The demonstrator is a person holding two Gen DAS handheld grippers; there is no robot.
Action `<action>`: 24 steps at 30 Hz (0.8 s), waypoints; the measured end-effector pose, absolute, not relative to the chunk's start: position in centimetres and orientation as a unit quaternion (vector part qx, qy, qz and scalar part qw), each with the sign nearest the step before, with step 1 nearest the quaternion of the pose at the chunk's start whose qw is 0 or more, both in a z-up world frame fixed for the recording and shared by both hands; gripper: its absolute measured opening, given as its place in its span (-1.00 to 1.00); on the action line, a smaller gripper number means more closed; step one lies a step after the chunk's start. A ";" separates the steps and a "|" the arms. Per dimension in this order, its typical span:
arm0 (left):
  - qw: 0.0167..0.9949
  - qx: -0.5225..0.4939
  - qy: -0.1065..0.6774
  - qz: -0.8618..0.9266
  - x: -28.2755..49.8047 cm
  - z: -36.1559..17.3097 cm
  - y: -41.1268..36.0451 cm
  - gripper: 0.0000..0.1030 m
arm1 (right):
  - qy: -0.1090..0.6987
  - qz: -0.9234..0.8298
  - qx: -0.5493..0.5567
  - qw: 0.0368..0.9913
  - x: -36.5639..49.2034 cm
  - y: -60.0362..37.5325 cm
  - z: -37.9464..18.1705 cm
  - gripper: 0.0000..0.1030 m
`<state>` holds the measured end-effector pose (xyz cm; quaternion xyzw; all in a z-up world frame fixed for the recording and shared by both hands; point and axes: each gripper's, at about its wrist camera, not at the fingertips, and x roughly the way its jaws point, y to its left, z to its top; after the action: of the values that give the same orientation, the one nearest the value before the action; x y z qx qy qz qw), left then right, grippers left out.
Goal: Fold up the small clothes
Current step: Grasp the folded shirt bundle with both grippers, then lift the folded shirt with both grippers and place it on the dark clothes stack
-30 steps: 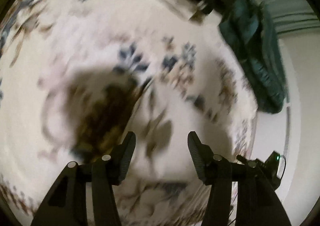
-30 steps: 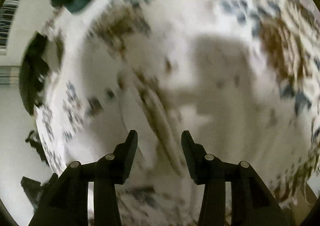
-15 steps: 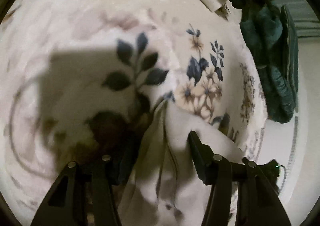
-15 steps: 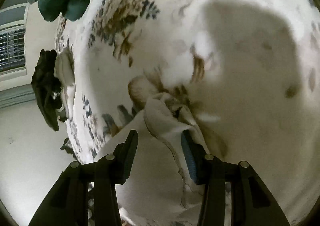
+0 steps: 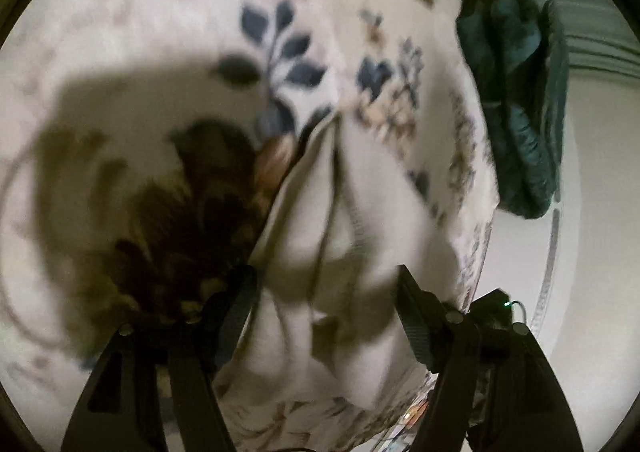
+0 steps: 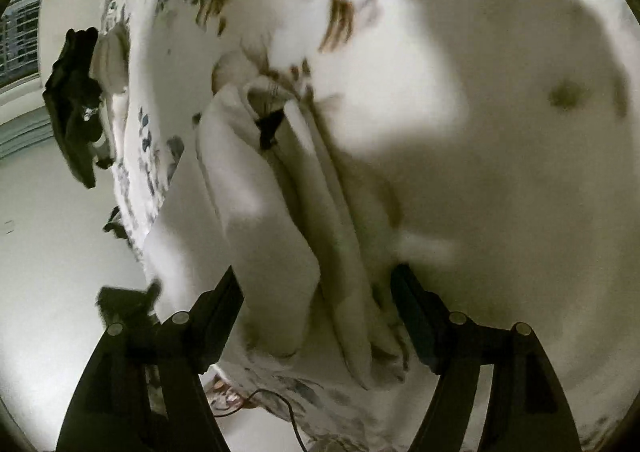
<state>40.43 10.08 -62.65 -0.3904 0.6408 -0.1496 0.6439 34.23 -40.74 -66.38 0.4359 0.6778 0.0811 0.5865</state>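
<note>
Both claws agape, blurred garment (image 5: 344,252), perhaps cream.

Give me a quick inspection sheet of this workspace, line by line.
Surface: floral bedspread, blurred.
Job's things: white garment bunched in folds between both pairs of fingers.
Clutter: dark green cloth and black clothing at the bed's edge.
Grippers: left hand-held gripper open; right hand-held gripper open, both straddling the garment.
Cables: thin black cable below the bed edge.
Surroundings: pale floor.
</note>
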 end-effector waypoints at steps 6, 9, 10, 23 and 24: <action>0.643 -0.402 0.630 -0.169 40.8 -63.5 9.0 0.25 | 0.651 0.106 0.500 0.562 34.1 -40.4 -68.3 0.51; 0.665 -0.372 0.623 -0.178 41.1 -62.3 7.8 -0.60 | 0.652 0.119 0.493 0.564 34.3 -39.2 -68.2 -0.09; 0.673 -0.356 0.625 -0.175 41.1 -61.8 7.5 -0.63 | 0.655 0.122 0.487 0.565 34.3 -38.7 -68.1 -0.56; 0.731 -0.306 0.583 -0.182 44.3 -50.9 9.9 -0.72 | 0.633 0.126 0.426 0.634 39.0 -33.3 -55.0 -0.73; 0.739 -0.304 0.573 -0.180 45.3 -49.1 10.8 -0.72 | 0.626 0.135 0.424 0.640 40.1 -32.6 -53.3 -0.73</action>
<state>45.32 10.78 -49.13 -0.3037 0.5734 -0.1801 0.7393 40.06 -32.64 -53.30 0.4244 0.6262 0.1346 0.6400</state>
